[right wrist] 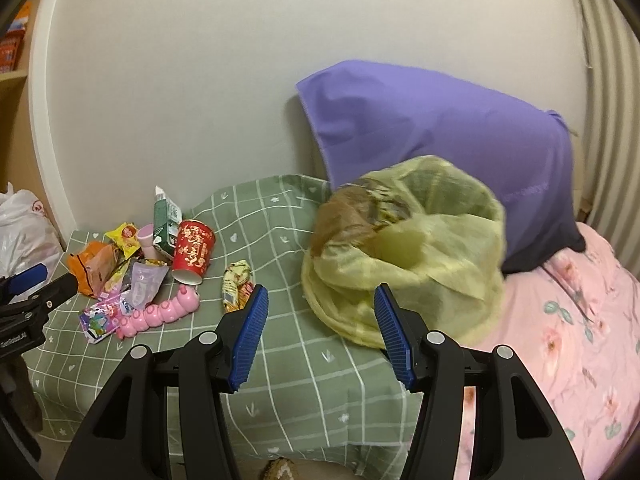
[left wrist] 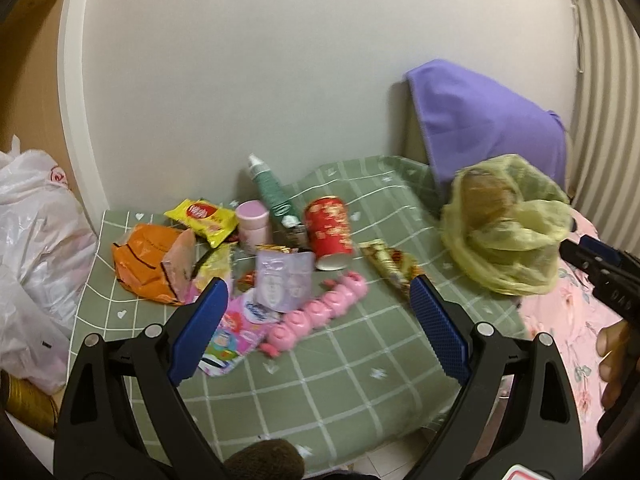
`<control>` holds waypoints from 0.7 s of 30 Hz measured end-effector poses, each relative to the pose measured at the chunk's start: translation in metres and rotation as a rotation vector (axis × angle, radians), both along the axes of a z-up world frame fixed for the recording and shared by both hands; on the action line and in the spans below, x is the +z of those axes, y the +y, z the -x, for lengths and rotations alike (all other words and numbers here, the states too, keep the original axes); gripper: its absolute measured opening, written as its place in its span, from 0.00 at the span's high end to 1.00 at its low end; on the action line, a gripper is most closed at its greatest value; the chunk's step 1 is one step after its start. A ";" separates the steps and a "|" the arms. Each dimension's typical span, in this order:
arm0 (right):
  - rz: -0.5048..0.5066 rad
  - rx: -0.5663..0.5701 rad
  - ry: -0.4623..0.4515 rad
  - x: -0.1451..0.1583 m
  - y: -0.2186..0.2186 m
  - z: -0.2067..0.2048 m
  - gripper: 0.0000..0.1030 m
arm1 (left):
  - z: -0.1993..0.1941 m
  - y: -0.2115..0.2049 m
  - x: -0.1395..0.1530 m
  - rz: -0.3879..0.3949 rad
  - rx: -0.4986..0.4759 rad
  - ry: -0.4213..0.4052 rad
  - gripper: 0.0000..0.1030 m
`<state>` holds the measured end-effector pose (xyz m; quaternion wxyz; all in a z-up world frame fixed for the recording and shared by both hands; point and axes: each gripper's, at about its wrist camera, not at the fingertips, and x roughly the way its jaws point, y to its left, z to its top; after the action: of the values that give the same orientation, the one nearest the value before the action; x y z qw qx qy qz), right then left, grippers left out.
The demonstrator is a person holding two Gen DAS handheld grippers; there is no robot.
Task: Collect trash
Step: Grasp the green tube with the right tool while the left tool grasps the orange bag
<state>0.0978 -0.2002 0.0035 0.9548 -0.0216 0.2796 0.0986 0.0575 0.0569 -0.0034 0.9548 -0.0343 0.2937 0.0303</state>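
Note:
A pile of trash lies on the green checked cloth (left wrist: 340, 360): an orange snack bag (left wrist: 144, 268), a yellow packet (left wrist: 202, 218), a red paper cup (left wrist: 330, 232) on its side, a green carton (left wrist: 274, 196), a pink caterpillar toy (left wrist: 320, 316) and a gold wrapper (left wrist: 394, 270). A yellow-green trash bag (right wrist: 404, 248) stands open to the right, with brown trash inside. My left gripper (left wrist: 320, 300) is open above the pile, empty. My right gripper (right wrist: 320, 304) is open just before the bag's near side, empty.
A purple pillow (right wrist: 440, 140) leans on the wall behind the bag. A pink floral blanket (right wrist: 560, 340) lies at the right. A white plastic bag (left wrist: 32, 240) sits left of the cloth. The left gripper shows at the left edge of the right wrist view (right wrist: 24, 284).

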 end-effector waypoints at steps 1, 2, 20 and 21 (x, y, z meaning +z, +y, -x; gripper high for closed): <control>0.000 0.016 0.010 -0.001 0.005 -0.009 0.49 | -0.008 0.009 -0.003 0.013 0.008 0.010 0.15; 0.003 0.028 0.019 -0.003 0.011 -0.018 0.49 | -0.013 0.015 -0.005 0.020 0.015 0.018 0.15; -0.020 0.361 0.126 -0.024 0.177 -0.168 0.49 | -0.095 0.169 -0.045 0.127 0.294 0.157 0.09; -0.014 0.385 0.130 -0.024 0.196 -0.178 0.49 | -0.097 0.173 -0.047 0.121 0.305 0.164 0.09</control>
<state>0.2758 -0.0043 -0.0208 0.8984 -0.0617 0.3306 0.2824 0.1546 0.2299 -0.0508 0.9082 -0.1329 0.3634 0.1595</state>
